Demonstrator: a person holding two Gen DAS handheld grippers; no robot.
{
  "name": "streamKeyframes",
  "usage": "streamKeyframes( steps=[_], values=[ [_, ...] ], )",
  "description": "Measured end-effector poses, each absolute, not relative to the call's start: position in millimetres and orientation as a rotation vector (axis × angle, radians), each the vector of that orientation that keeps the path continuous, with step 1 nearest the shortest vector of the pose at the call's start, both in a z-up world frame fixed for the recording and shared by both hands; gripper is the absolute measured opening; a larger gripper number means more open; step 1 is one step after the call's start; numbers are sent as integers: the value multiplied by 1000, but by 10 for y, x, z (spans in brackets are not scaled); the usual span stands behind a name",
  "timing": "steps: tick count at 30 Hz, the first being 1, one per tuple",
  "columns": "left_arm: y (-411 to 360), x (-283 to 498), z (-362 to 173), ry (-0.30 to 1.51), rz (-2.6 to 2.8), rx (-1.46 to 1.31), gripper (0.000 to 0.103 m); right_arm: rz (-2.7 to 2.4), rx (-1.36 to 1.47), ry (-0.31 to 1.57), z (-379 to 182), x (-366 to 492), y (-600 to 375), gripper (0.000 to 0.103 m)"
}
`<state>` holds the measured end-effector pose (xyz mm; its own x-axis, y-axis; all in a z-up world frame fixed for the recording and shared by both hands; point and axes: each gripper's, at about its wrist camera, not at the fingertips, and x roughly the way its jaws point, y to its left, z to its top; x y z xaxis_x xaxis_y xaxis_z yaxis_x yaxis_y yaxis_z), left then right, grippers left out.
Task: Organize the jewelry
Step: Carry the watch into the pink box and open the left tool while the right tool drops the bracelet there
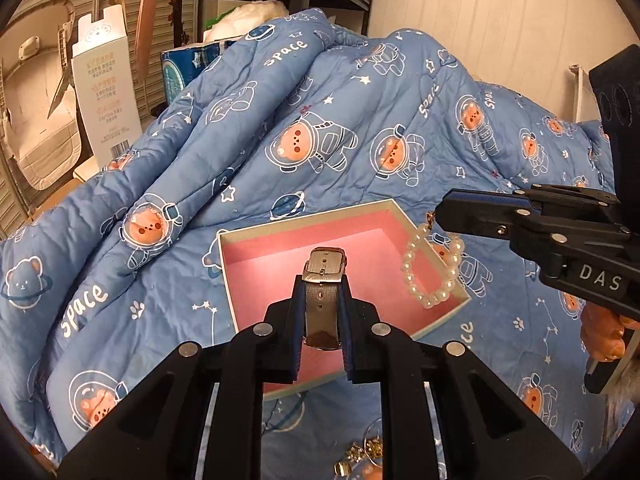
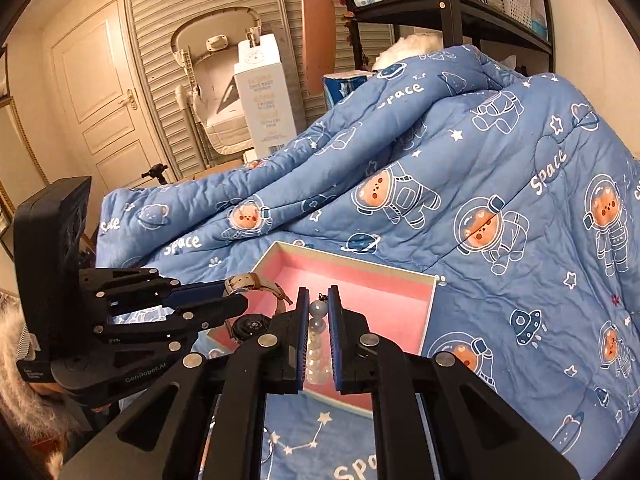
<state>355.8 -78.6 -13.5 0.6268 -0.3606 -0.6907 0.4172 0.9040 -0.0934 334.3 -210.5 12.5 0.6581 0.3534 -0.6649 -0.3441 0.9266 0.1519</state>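
A watch (image 1: 323, 300) is held clamped by its strap in the left tool (image 1: 320, 308), its long axis running away from the camera, buckle end pointing to the far side. A pearl bracelet (image 1: 434, 270) is gripped in the closed right tool (image 2: 318, 320) and hangs over the right rim of the open pink-lined box (image 1: 420, 224), which lies on a blue space-print quilt (image 1: 240, 128) on the bed. The box sits directly below and ahead of both tools; the watch is carried over its near half. More gold pieces (image 1: 360, 460) are seen on the quilt, nearer than the box. Lowering and release are judged to be next.
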Motion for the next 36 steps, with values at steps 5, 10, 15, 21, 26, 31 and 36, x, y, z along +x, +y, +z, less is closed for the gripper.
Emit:
streamKeyframes(
  steps=[5, 10, 15, 21, 26, 31, 36],
  values=[
    [-854, 3832, -252, 797, -416, 62, 16, 359, 77, 823, -139, 3746, -2116, 9],
    [-952, 4031, -374, 813, -384, 82, 16, 327, 157, 890, -374, 4029, -2135, 9],
    [-1001, 4130, -474, 799, -354, 86, 16, 276, 151, 921, -515, 4138, -2156, 9],
    [-1067, 4114, -647, 827, -339, 94, 16, 260, 101, 966, -651, 4146, -2139, 9],
    [-1126, 4042, -688, 828, -345, 134, 16, 243, 46, 977, -753, 4110, -2110, 9],
    [-1125, 3969, -711, 834, -342, 177, 17, 254, 8, 953, -762, 4069, -2086, 21],
    [-1029, 3837, -562, 768, -335, 152, 57, 261, 12, 905, -677, 4038, -2109, 42]
  ],
)
